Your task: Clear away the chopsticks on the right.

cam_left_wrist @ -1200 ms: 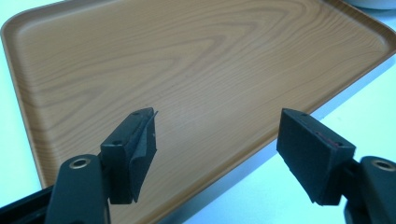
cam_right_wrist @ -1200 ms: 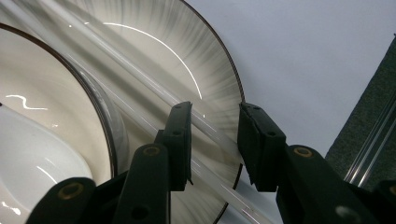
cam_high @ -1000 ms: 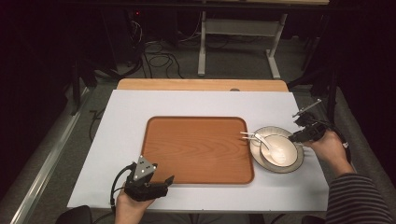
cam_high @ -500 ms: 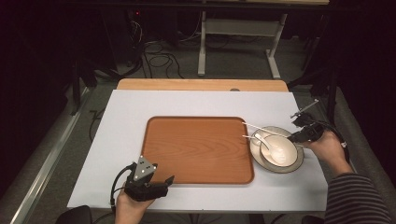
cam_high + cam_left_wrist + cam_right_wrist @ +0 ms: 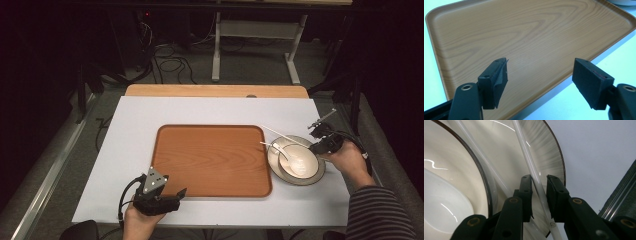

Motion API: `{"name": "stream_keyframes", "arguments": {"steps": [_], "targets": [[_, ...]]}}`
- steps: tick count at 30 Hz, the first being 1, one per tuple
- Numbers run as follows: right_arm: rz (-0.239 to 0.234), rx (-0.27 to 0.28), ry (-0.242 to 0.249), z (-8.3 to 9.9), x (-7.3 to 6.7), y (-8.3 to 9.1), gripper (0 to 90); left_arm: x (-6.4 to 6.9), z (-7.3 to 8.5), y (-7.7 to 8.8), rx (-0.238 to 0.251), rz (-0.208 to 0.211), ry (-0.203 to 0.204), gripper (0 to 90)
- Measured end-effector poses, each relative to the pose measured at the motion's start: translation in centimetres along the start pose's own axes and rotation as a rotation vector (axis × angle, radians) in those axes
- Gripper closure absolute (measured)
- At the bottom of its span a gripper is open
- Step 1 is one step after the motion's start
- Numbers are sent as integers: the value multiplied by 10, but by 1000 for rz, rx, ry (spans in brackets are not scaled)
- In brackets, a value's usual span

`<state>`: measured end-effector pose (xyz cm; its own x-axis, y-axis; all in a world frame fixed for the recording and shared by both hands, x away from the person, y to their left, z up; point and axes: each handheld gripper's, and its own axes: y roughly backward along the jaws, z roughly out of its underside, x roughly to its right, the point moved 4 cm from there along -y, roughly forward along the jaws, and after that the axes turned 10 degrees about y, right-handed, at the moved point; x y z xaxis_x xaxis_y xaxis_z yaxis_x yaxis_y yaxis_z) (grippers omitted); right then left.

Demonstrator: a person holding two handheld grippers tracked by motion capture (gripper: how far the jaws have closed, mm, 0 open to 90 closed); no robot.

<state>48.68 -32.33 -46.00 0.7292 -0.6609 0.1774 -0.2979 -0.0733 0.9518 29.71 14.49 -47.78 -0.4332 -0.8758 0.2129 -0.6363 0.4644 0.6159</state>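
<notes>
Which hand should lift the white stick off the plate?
Right. The right gripper already has its jaws on either side of one white chopstick over the plate. The left gripper sits open at the tray near edge, far from the plate.

Lab or recording workspace, not a home. Dark room with grey carpet floor (image 5: 200, 75). Loose black cables (image 5: 165, 55) trail across the floor behind the desk (image 5: 130, 130), which is covered by a plain white sheet with a bare wood edge at the far side. Metal legs of another desk (image 5: 220, 45) stand behind it. Staged setup on top: a wood-grain tray (image 5: 210, 160) and a bowl on a plate (image 5: 310, 177), little else.
</notes>
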Motion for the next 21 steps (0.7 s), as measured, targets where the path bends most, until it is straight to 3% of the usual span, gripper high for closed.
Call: {"name": "stream_keyframes", "arguments": {"steps": [13,21], "targets": [[15,9,22,2,-1,1,853,0,0,-1,-4,4,-2,289],[32,71,-1,5,-3,15,858,2,-2,-5,-12,19,-15,289]]}}
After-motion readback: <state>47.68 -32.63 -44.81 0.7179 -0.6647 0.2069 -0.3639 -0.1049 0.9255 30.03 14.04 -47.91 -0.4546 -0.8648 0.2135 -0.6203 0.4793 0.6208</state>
